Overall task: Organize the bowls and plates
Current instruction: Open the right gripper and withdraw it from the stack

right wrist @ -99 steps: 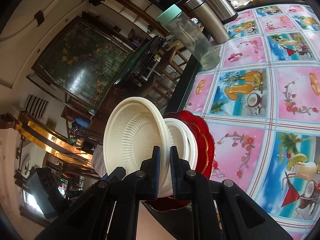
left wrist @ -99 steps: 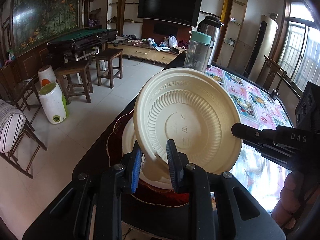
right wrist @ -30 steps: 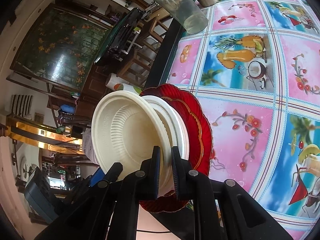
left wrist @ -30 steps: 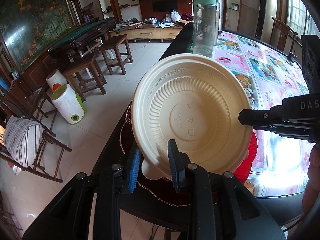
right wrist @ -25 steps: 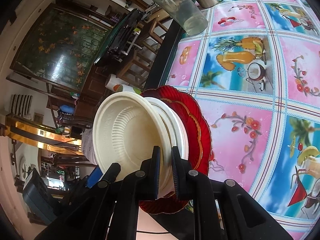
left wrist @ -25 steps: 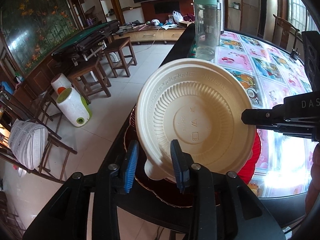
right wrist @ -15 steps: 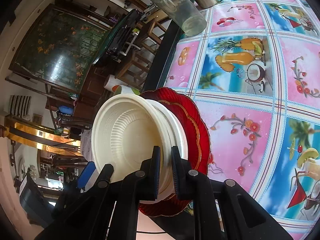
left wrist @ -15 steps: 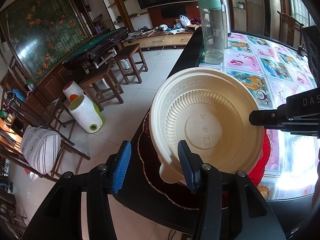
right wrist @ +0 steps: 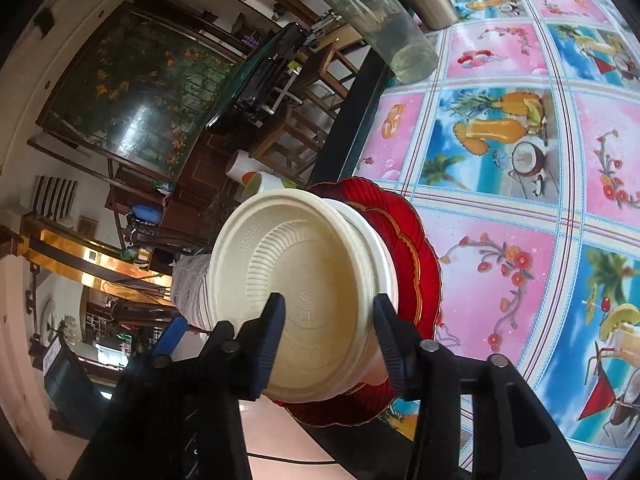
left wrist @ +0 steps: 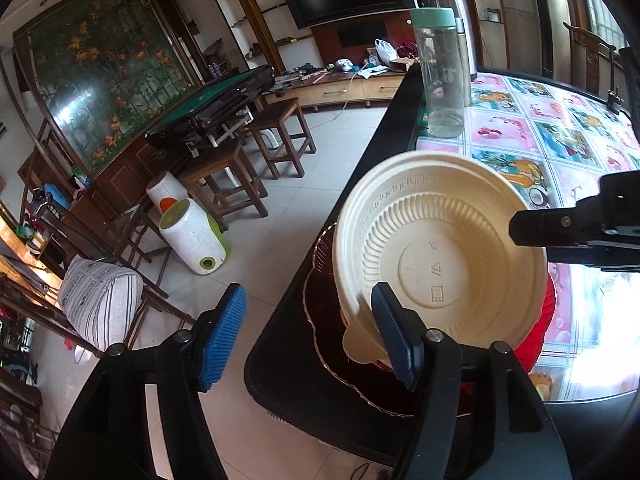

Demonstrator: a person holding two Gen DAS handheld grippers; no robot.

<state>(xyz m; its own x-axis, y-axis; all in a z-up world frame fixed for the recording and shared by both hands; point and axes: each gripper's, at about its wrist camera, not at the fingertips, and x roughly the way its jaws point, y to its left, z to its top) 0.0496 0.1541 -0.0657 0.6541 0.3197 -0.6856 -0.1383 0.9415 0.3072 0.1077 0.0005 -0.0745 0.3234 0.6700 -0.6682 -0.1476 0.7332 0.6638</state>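
Both hand-held grippers have let go since a moment ago. The left hand-held gripper (left wrist: pixel 308 332) is spread wide at lower centre, and the right hand-held gripper (right wrist: pixel 330 340) is parted too, straddling the cream bowl (right wrist: pixel 296 280), which rests nested on the white bowl (right wrist: pixel 380 256) atop the red plate (right wrist: pixel 420 240) at the table (right wrist: pixel 520 240) edge.

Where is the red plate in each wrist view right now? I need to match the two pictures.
Left wrist: the red plate shows only as a red sliver at lower right, mostly hidden under the cream bowl.
Right wrist: the red plate sits at centre, right of the cream bowl, on the table's edge.
Shared landmark: the clear bottle with the green lid.
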